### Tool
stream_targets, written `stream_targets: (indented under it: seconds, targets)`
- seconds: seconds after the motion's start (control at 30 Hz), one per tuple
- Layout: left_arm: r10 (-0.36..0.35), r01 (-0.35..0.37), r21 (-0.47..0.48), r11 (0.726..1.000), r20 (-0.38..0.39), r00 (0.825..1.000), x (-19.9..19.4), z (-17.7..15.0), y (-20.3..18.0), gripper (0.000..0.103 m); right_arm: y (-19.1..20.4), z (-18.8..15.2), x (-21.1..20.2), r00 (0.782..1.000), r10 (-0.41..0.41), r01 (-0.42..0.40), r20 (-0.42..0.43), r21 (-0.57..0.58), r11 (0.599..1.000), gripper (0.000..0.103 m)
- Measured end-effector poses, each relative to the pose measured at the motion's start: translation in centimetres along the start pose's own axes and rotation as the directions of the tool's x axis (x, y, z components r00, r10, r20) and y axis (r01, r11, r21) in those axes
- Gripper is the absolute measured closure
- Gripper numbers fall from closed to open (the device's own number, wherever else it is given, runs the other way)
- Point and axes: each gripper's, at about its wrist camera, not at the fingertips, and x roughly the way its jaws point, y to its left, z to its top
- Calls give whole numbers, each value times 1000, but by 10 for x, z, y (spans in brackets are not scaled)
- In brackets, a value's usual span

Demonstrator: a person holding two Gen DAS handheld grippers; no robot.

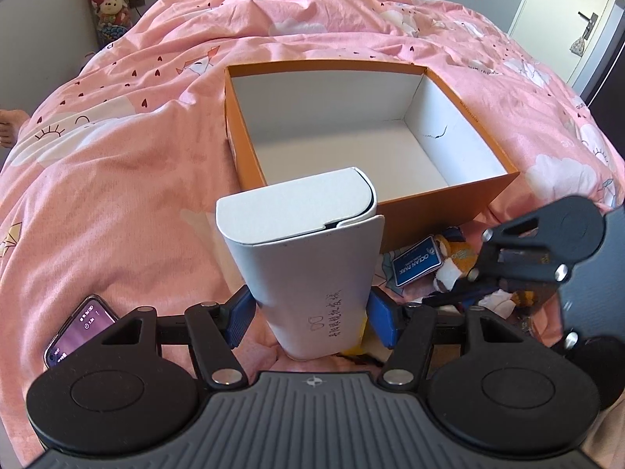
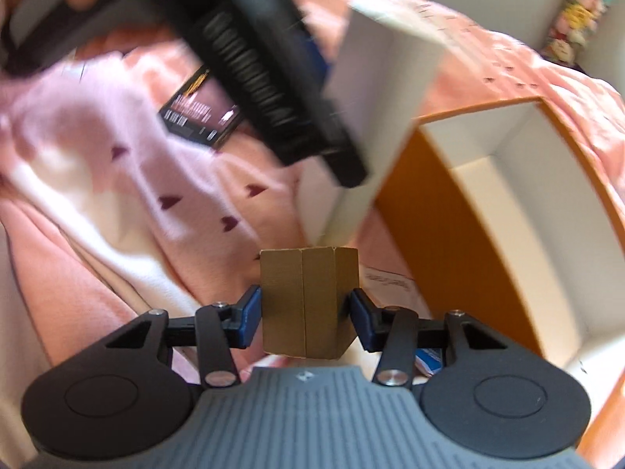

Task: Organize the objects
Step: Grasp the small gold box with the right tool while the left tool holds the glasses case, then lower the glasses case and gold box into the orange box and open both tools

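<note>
My left gripper (image 1: 310, 318) is shut on a tall white carton (image 1: 308, 258) with handwriting on its side, held upright just short of the near wall of an open orange box (image 1: 449, 203) with a white, empty inside. My right gripper (image 2: 304, 320) is shut on a small brown cardboard box (image 2: 308, 305), held above the pink bedding left of the orange box (image 2: 437, 211). The white carton (image 2: 375, 125) and the left gripper's body (image 2: 258, 62) show blurred ahead in the right wrist view. The right gripper's body (image 1: 543, 246) shows at the right in the left wrist view.
Everything lies on a bed with a pink quilt (image 1: 136, 148). A phone (image 1: 78, 330) lies at the near left. A blue Ocean Park tag (image 1: 416, 265) and a plush toy (image 1: 453, 262) lie by the orange box's near corner. A dark packet (image 2: 201, 117) lies on the quilt.
</note>
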Motion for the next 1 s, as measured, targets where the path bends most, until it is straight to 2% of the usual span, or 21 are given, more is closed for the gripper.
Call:
stream_targets:
  seconds: [0.13, 0.27, 0.33, 0.5, 0.63, 0.73, 0.87, 1.0]
  targets:
    - [-40, 40, 11, 999, 25, 999, -17, 9, -5, 32, -17, -3, -39, 998, -22, 18, 54, 75, 997, 53]
    - [-71, 68, 57, 996, 64, 995, -38, 29, -13, 32, -23, 0, -66, 988, -94, 82, 120, 105, 991, 53]
    - [-81, 73, 84, 994, 94, 992, -48, 44, -17, 32, -30, 0, -92, 978, -138, 121, 156, 116, 986, 53]
    - [-76, 54, 156, 986, 138, 988, -52, 89, -25, 32, -67, 3, -111, 939, -272, 243, 210, 156, 957, 53]
    - [-91, 82, 151, 985, 50, 995, -17, 122, -20, 32, -102, 7, -105, 919, -331, 279, 213, 240, 930, 53]
    - [-79, 88, 157, 984, -60, 995, 22, 135, -18, 32, -122, 6, -90, 922, -336, 280, 191, 266, 922, 53]
    - [-51, 84, 165, 983, -196, 979, 69, 140, -15, 32, -142, -1, -61, 940, -306, 252, 153, 296, 921, 53]
    - [-29, 86, 184, 979, -292, 956, 103, 139, -16, 32, -157, -9, -35, 956, -266, 217, 124, 317, 923, 53]
